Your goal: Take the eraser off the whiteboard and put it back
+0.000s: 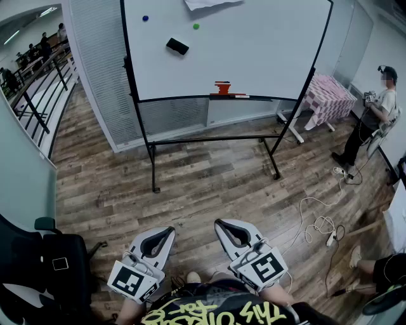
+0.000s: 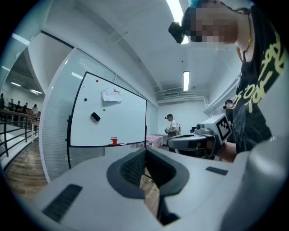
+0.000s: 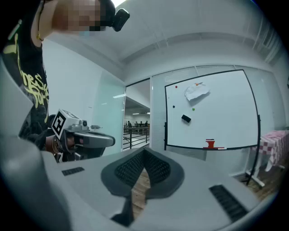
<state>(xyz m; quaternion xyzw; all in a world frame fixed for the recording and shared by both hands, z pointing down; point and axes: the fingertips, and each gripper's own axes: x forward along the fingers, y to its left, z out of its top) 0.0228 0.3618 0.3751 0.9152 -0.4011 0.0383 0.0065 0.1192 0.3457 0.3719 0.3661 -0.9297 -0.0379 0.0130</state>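
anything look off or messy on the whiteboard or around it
The black eraser sits tilted on the whiteboard, not square to its edges. A crumpled sheet of paper hangs crooked at the top. Loose white cables lie tangled on the floor to the right. Nothing looks spilled or broken.

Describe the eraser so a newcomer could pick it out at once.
Find the big whiteboard standing on the wooden floor. In its upper left part, below a blue dot and a green dot, sits the eraser. It is the board's only black, tilted rectangular block; the dots are small and round, the red object rests on the bottom ledge.
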